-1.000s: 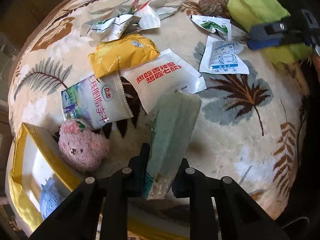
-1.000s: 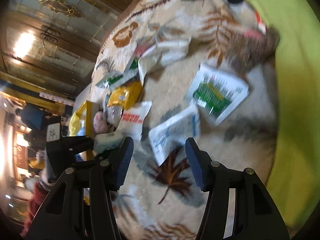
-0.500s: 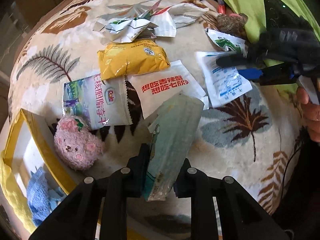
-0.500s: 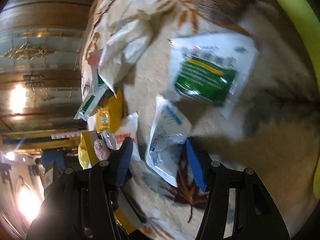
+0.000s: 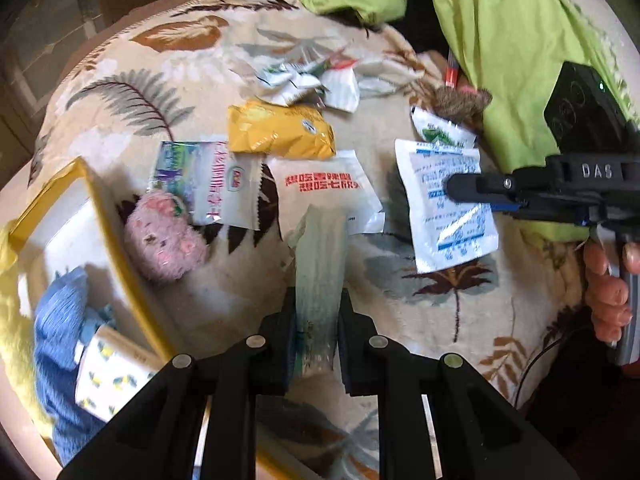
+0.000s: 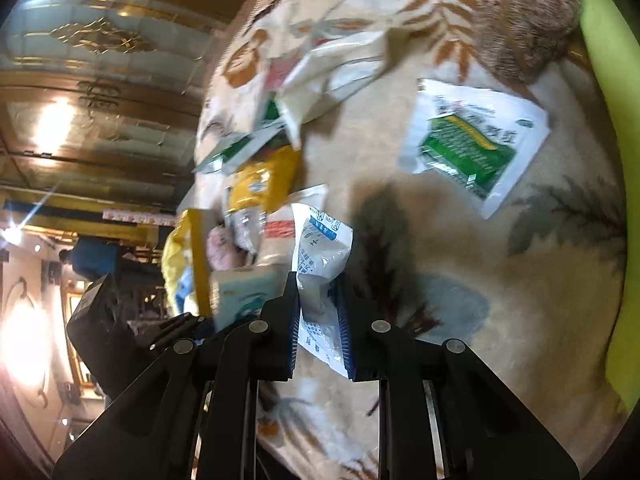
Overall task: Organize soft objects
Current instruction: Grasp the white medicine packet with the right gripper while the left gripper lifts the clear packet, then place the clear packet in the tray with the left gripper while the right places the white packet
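Note:
My left gripper [image 5: 318, 320] is closing its jaws on a pale green packet [image 5: 320, 256], held upright above the leaf-patterned blanket [image 5: 440, 320]. My right gripper [image 6: 318, 312] is closing too, its pads pressing a blue-and-white sachet [image 6: 320, 240] whose upper part crumples and lifts off the blanket. In the left wrist view the same sachet [image 5: 448, 216] lies under the right gripper's dark fingers [image 5: 460, 188]. A pink plush toy [image 5: 164, 236] leans against the yellow-rimmed box [image 5: 100, 208] at the left.
The box holds a blue knit cloth [image 5: 60, 312]. A yellow packet [image 5: 280, 132], a white packet with red print [image 5: 324, 188] and a Dole packet [image 5: 204, 184] lie mid-blanket. A green-and-white sachet [image 6: 472, 140], a brown plush [image 6: 524, 36] and green cloth [image 5: 500, 40] lie beyond.
The right gripper came down over the blue-and-white sachet and closed on it. The left gripper rose and rolled with the pale green packet, which now stands more upright.

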